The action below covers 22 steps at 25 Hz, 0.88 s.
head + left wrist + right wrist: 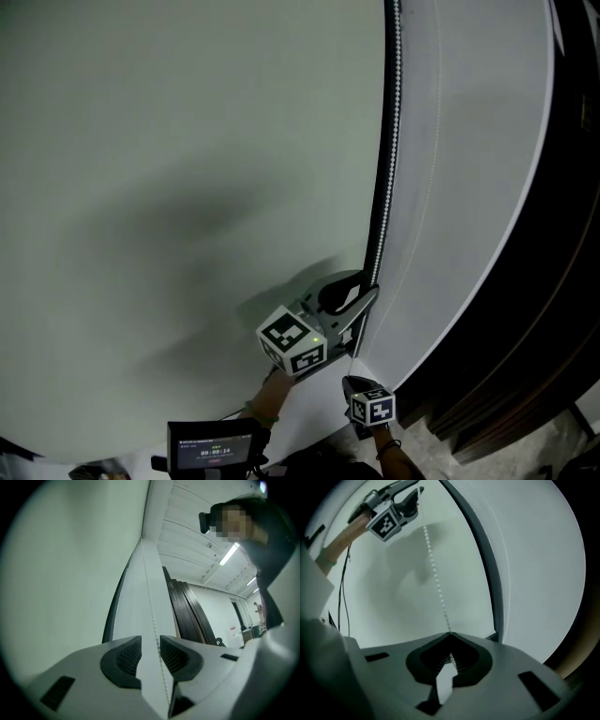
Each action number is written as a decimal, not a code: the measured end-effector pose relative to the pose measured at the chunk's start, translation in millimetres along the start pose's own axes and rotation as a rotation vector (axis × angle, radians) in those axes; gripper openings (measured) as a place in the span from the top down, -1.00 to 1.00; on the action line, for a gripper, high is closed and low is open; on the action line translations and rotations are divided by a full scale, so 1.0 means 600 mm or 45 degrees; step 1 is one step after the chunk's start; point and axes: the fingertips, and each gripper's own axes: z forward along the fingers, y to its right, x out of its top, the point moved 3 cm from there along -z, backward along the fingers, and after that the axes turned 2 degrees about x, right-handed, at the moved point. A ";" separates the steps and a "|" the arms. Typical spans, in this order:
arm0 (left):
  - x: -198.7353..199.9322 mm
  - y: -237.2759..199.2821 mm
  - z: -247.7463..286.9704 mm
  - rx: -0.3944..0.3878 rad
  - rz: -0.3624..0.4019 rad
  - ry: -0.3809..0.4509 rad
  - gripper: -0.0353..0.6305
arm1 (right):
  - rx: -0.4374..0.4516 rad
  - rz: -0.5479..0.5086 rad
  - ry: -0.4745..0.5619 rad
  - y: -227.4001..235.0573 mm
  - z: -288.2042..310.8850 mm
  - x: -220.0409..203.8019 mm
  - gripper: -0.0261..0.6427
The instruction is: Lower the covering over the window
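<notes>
A white bead chain (388,112) hangs along the left edge of the white roller blind (469,169), beside the pale wall (169,169). My left gripper (364,292) is the higher one and stands open. In the left gripper view the chain (151,606) runs through the gap between the jaws of that gripper (150,656), and neither ribbed pad presses on it. Just below it, my right gripper (353,380) is shut on the chain. In the right gripper view the chain (433,569) rises from the closed jaws (450,660) up to the left gripper (410,494).
A dark window frame (562,281) curves down the right side of the blind. A small device with a lit screen (214,445) sits at the bottom of the head view. A cable (347,588) hangs from the left forearm. Ceiling lights (229,554) show overhead.
</notes>
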 end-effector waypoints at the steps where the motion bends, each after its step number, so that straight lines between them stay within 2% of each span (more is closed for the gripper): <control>1: 0.001 0.009 0.001 -0.020 0.008 -0.001 0.57 | -0.004 0.006 -0.011 -0.002 -0.002 -0.008 0.89; 2: 0.002 0.017 0.003 -0.036 0.021 -0.002 0.63 | -0.006 0.013 -0.013 -0.001 -0.005 -0.010 0.89; 3: 0.003 0.022 0.007 -0.040 0.037 -0.006 0.85 | -0.006 0.025 -0.008 0.001 -0.009 -0.008 0.89; 6: 0.005 0.019 0.014 0.015 0.066 -0.008 0.86 | -0.002 0.039 -0.003 0.013 -0.013 -0.004 0.89; 9: -0.021 0.008 0.006 0.057 0.005 0.005 0.88 | -0.001 0.021 -0.068 0.012 -0.018 -0.024 0.89; 12: -0.082 0.008 -0.008 0.099 -0.017 -0.101 0.89 | 0.009 -0.037 -0.211 0.001 -0.021 -0.079 0.89; 15: -0.134 0.009 -0.027 0.132 -0.088 -0.161 0.89 | 0.052 -0.041 -0.250 -0.016 -0.030 -0.124 0.89; 19: -0.212 0.010 -0.058 0.167 -0.036 -0.376 0.89 | 0.028 -0.032 -0.151 -0.011 -0.042 -0.111 0.89; 22: -0.301 0.005 -0.100 0.214 -0.066 -0.582 0.89 | -0.006 0.019 -0.006 -0.010 -0.056 -0.061 0.89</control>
